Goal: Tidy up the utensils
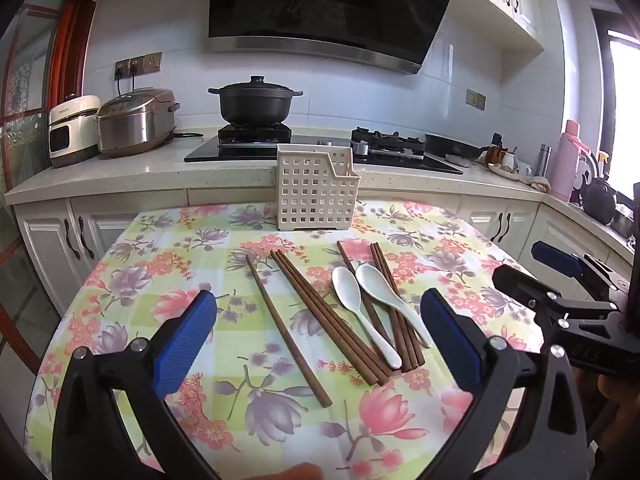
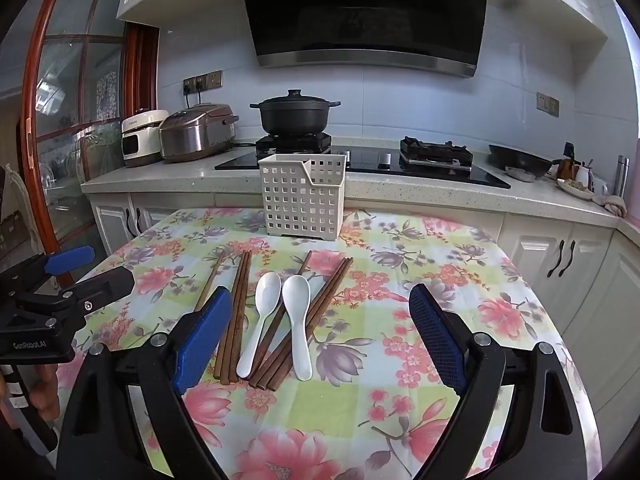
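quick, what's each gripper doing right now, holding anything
Left gripper: open, holding nothing, above the chopsticks.
Right gripper: open, holding nothing, above the spoons.

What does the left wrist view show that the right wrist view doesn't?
Only the left wrist view: a pink flask on the counter's right end, and the right gripper from the side. Only the right wrist view: the glass door in full, and the left gripper from the side. Both: the basket, two spoons lying on brown chopsticks, the black pot, and both grippers open and empty.
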The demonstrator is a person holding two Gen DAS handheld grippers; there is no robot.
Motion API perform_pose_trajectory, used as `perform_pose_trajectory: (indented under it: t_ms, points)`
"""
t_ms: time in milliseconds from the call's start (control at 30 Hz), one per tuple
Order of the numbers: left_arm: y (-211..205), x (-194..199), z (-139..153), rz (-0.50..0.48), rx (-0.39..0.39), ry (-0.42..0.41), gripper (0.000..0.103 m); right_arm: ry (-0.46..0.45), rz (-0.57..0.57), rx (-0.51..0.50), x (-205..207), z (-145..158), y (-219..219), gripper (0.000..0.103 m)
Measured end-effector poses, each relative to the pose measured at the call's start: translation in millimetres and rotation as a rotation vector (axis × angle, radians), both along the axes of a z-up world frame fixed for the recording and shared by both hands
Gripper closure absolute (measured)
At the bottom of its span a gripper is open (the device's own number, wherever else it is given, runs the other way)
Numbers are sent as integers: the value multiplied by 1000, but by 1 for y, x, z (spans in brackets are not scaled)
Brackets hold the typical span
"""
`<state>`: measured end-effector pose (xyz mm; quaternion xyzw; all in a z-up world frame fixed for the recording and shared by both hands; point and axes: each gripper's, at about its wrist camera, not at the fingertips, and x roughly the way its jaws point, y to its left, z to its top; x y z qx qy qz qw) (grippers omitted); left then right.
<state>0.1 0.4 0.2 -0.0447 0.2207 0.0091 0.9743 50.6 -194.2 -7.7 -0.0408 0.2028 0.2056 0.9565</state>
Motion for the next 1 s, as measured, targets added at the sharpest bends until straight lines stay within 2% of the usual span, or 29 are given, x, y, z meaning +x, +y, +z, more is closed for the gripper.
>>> perform_pose_trajectory:
  t_ms: [1000]
  points:
    - [4, 1, 5, 10, 9, -6, 4, 1, 2, 6, 0, 1, -2, 19]
